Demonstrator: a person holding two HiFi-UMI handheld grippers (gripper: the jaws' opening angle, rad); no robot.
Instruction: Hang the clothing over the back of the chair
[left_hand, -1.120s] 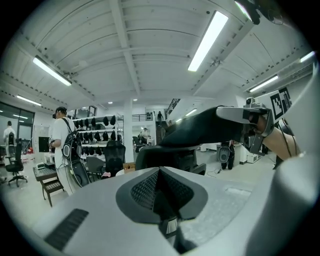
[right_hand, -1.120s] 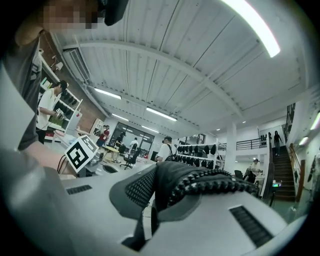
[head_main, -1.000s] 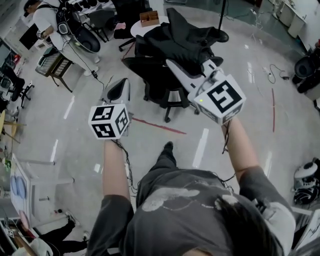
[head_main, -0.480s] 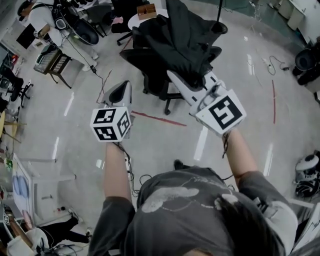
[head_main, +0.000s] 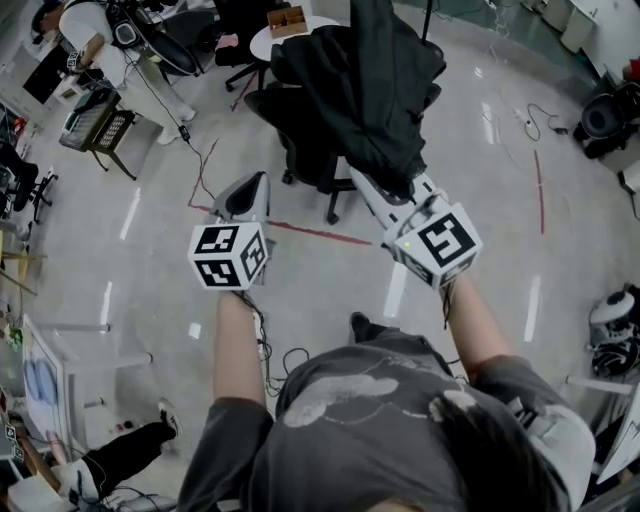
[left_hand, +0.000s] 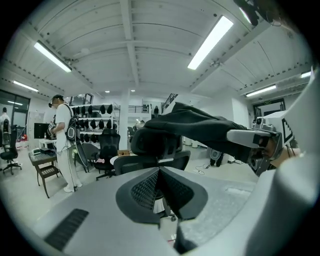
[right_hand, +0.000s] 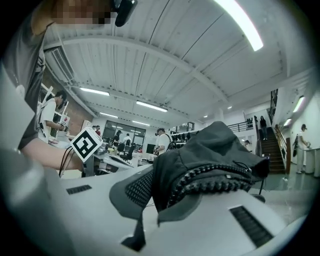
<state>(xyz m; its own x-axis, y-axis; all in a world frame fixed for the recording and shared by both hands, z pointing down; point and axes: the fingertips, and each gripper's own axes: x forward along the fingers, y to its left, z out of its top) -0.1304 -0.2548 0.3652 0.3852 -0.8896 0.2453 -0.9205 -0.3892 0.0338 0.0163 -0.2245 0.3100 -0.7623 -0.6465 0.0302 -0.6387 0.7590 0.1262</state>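
Right, the right gripper (head_main: 365, 185) is clamping the jacket (head_main: 385, 90). In the right gripper view its jaws are biting on a fold of black cloth beside the zip (right_hand: 215, 182), with nothing slack between them. The pinch is near an edge, so most of the cloth is falling free in one long drape, which I judge makes it easier to lay over something.

Where is the jacket? It is hanging at one o'clock from the person, right over the chair (head_main: 295, 125), which is standing at twelve. From the left gripper view the cloth is stretching from the right gripper across the top of the chair's back. Whether it is resting there or just above, I cannot tell.

The left gripper (head_main: 248, 185) is hovering at eleven o'clock, apart from both cloth and chair. Its jaws are pressed together with nothing between them. I take it as being kept in reserve, clear of the drape, ready to tug a corner straight.

The job looks well along, though the jacket is not yet let go. The risk, as I read it, is the heavy side sliding off toward two o'clock when the clamp opens.

A bystander (head_main: 95, 40) is working far off at ten o'clock, well clear.
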